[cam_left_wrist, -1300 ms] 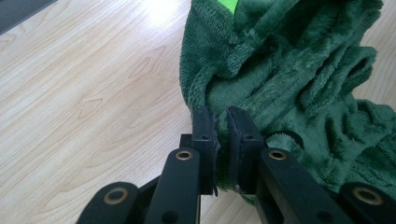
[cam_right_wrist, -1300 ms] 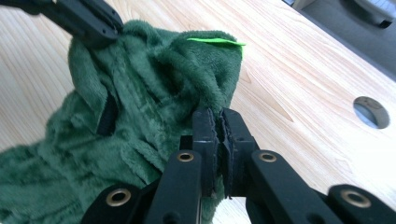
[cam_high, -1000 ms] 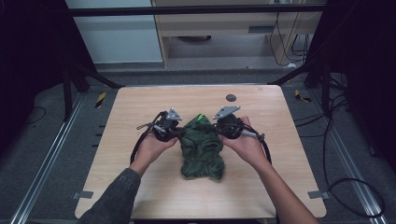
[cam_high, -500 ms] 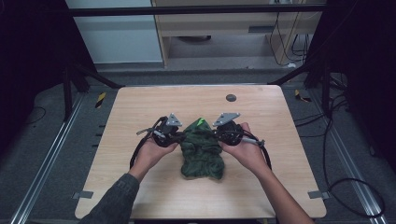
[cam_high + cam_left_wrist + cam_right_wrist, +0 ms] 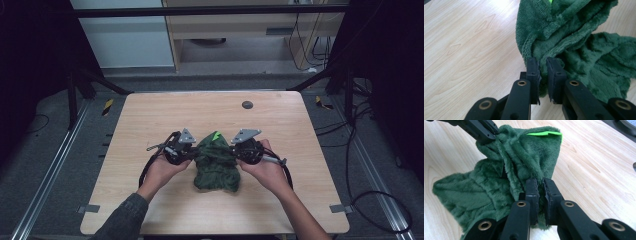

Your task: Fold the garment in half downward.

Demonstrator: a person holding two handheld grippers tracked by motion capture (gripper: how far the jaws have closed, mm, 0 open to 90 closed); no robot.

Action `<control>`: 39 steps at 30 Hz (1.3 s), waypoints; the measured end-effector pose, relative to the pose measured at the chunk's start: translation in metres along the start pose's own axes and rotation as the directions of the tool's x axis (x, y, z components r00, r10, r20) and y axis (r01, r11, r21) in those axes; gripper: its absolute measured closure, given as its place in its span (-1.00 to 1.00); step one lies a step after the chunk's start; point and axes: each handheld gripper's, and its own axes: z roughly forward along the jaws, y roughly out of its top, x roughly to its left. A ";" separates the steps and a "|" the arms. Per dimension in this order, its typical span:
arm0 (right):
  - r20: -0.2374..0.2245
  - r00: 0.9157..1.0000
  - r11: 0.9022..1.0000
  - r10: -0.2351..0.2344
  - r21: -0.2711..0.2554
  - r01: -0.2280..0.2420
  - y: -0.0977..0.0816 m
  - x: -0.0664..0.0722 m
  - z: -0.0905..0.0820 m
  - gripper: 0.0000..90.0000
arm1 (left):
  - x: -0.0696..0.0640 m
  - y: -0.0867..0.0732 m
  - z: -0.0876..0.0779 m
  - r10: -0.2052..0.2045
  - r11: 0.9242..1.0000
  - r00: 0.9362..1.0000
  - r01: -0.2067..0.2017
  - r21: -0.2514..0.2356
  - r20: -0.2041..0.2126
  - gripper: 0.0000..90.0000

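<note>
Dark green fleecy cloth (image 5: 216, 166) bunched mid-table on the pale wooden table (image 5: 150, 120), strung between both tools. Left gripper (image 5: 543, 65) clamped on its left edge, right gripper (image 5: 540, 185) clamped on its right edge, bright green tag (image 5: 545, 133) uppermost.

The fluffy cloth (image 5: 217, 167) is dark green all over, with no pattern. A bright lime green tag (image 5: 545, 133) sits at its 12 o'clock edge. The table (image 5: 150, 120) is light tan wood with wavy brown grain lines. A small dark grey dot (image 5: 247, 104) sits at 1 o'clock from the cloth. Both grippers have black jaws with little brass-coloured rings.
</note>
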 end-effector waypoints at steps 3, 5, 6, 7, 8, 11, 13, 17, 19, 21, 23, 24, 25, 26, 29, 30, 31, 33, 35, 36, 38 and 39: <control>0.000 1.000 1.000 -0.015 -0.007 0.015 -0.004 0.003 -0.002 0.84 | -0.004 -0.002 -0.001 0.002 1.000 1.000 -0.002 -0.008 0.002 0.81; -0.001 1.000 1.000 -0.019 -0.007 0.019 -0.006 0.006 -0.004 0.84 | -0.007 -0.004 -0.002 0.008 1.000 1.000 -0.008 -0.012 0.000 0.81; -0.001 1.000 1.000 -0.023 -0.005 0.023 -0.008 0.007 -0.004 0.84 | -0.008 -0.005 -0.003 0.008 1.000 1.000 -0.007 -0.015 0.004 0.81; -0.003 1.000 1.000 -0.027 -0.004 0.027 -0.010 0.009 -0.005 0.83 | -0.009 -0.005 -0.003 0.003 1.000 1.000 -0.002 -0.021 0.005 0.81; -0.003 0.999 0.999 -0.033 -0.002 0.033 -0.011 0.010 -0.005 0.83 | -0.010 -0.006 -0.004 0.012 1.000 1.000 -0.012 -0.014 0.006 0.81; -0.004 0.999 0.999 -0.034 -0.006 0.034 -0.014 0.013 -0.007 0.82 | -0.014 -0.008 -0.007 0.015 1.000 1.000 -0.015 -0.026 0.012 0.81; -0.006 0.999 0.999 -0.033 -0.009 0.033 -0.017 0.015 -0.008 0.81 | -0.016 -0.010 -0.008 0.017 0.999 1.000 -0.016 -0.029 0.013 0.81; -0.012 0.999 0.999 -0.030 -0.013 0.030 -0.022 0.019 -0.010 0.79 | -0.021 -0.016 -0.009 0.012 0.999 1.000 -0.011 -0.039 0.019 0.80; -0.015 1.000 1.000 -0.024 -0.012 0.024 -0.026 0.021 -0.010 0.79 | -0.022 -0.019 -0.010 0.009 0.999 1.000 -0.008 -0.042 0.021 0.80; -0.021 0.999 1.000 -0.024 -0.008 0.024 -0.030 0.023 -0.010 0.79 | -0.024 -0.021 -0.010 0.002 0.999 1.000 -0.001 -0.049 0.025 0.80; -0.025 0.999 1.000 -0.022 -0.005 0.022 -0.033 0.026 -0.010 0.77 | -0.025 -0.023 -0.010 -0.001 0.999 1.000 0.003 -0.053 0.028 0.80; -0.025 0.999 1.000 -0.023 -0.003 0.023 -0.034 0.027 -0.010 0.76 | -0.026 -0.024 -0.010 -0.003 0.999 0.999 0.005 -0.054 0.032 0.80; -0.028 0.999 1.000 -0.025 -0.002 0.025 -0.035 0.028 -0.010 0.75 | -0.027 -0.025 -0.010 -0.005 0.998 1.000 0.006 -0.055 0.030 0.80; -0.028 0.999 1.000 -0.026 -0.003 0.026 -0.036 0.029 -0.010 0.73 | -0.028 -0.027 -0.010 -0.007 0.998 0.999 0.008 -0.055 0.032 0.80; -0.031 0.999 0.999 -0.037 -0.001 0.037 -0.038 0.031 -0.010 0.72 | -0.029 -0.029 -0.010 -0.010 0.998 0.999 0.012 -0.055 0.037 0.80; -0.033 0.999 0.999 -0.035 0.000 0.035 -0.038 0.032 -0.010 0.71 | -0.030 -0.030 -0.010 -0.011 0.998 0.999 0.013 -0.056 0.038 0.79; -0.034 0.999 0.999 -0.035 0.001 0.035 -0.039 0.032 -0.010 0.70 | -0.030 -0.031 -0.010 -0.016 0.998 0.999 0.018 -0.060 0.039 0.79; -0.035 0.999 0.999 -0.034 0.000 0.034 -0.039 0.033 -0.011 0.70 | -0.030 -0.032 -0.010 -0.020 0.998 0.999 0.022 -0.063 0.041 0.79; -0.034 0.999 1.000 -0.031 -0.002 0.031 -0.040 0.033 -0.012 0.69 | -0.031 -0.033 -0.010 -0.027 0.997 0.999 0.030 -0.070 0.044 0.78; -0.034 0.999 1.000 -0.028 -0.002 0.028 -0.041 0.034 -0.013 0.68 | -0.031 -0.034 -0.010 -0.029 0.997 0.999 0.032 -0.071 0.043 0.78; -0.035 0.999 1.000 -0.031 -0.002 0.030 -0.042 0.034 -0.014 0.68 | -0.032 -0.035 -0.010 -0.027 0.997 0.999 0.031 -0.071 0.046 0.78; -0.036 0.999 1.000 -0.029 -0.003 0.029 -0.043 0.035 -0.014 0.69 | -0.033 -0.035 -0.010 -0.028 0.997 0.999 0.032 -0.072 0.046 0.78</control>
